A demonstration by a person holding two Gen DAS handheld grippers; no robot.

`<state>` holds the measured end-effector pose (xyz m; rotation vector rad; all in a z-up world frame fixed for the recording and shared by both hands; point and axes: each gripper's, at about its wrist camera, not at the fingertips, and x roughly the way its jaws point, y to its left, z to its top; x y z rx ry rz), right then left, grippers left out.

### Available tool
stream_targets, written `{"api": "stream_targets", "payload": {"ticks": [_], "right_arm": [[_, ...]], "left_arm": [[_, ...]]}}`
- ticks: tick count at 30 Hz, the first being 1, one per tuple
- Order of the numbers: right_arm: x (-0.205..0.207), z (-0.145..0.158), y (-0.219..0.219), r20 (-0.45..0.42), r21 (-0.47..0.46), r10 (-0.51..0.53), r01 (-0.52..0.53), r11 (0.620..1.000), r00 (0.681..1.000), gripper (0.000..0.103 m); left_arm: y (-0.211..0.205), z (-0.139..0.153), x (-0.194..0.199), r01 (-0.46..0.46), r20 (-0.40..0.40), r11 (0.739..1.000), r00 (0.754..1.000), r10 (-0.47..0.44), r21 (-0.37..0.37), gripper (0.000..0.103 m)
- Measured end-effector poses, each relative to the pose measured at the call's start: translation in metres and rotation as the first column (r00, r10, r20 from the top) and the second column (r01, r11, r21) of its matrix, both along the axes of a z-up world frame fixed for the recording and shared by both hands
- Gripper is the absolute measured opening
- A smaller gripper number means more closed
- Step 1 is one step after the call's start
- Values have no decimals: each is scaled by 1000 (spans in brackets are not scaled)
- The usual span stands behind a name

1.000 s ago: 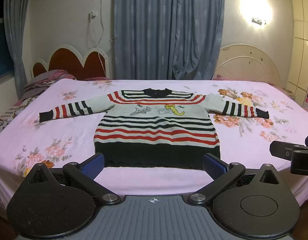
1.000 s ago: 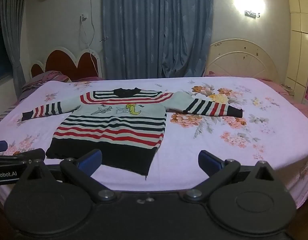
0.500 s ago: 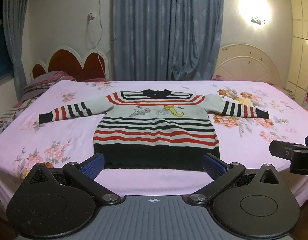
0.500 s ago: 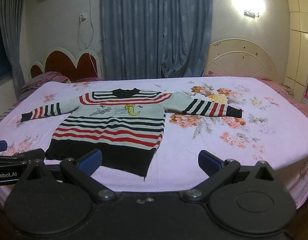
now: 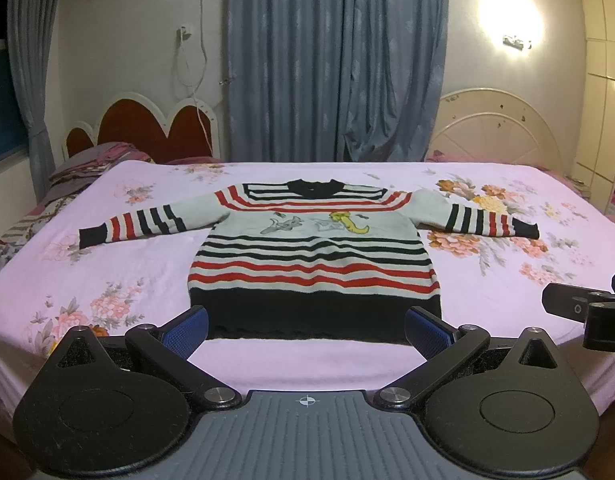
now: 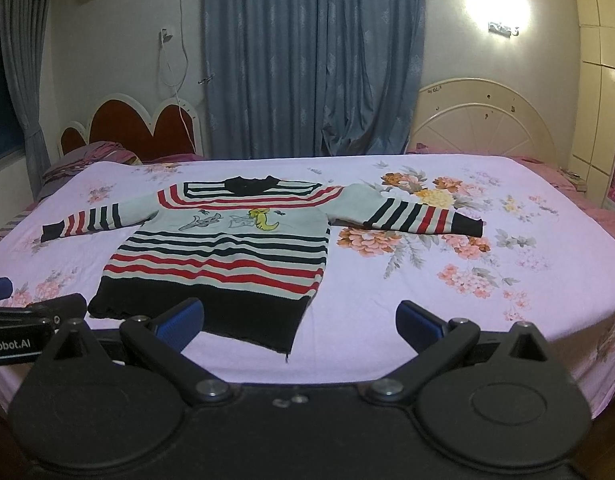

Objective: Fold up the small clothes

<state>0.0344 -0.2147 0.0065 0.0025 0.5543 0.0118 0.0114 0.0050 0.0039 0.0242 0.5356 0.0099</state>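
A small striped sweater (image 5: 313, 256) (image 6: 223, 256), white with red and black bands, a black hem and a cartoon print on the chest, lies flat and face up on the bed, both sleeves spread out sideways. My left gripper (image 5: 307, 330) hovers open at the bed's near edge, just short of the hem, with nothing between its blue pads. My right gripper (image 6: 299, 324) is open too, in front of the hem's right corner and off the cloth. Each gripper shows at the edge of the other's view.
The bed has a pink floral sheet (image 5: 107, 280) (image 6: 447, 288). A crumpled blanket (image 5: 87, 164) lies at the far left by a red headboard (image 5: 147, 136). Blue curtains and a cream headboard (image 6: 483, 120) stand behind. Bare sheet lies on both sides of the sweater.
Both views have shifted very slightly; the sweater has not moved and both grippers stay open.
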Motion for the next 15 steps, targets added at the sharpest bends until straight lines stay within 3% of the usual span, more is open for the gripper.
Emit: {"api": "stream_targets", "payload": {"ticks": [15], "right_arm": [[0,2,7,4,-17,13,-12,1000,1000,102]], "left_arm": [[2,1,0,-2,2,1000,1000,2,2,103]]}}
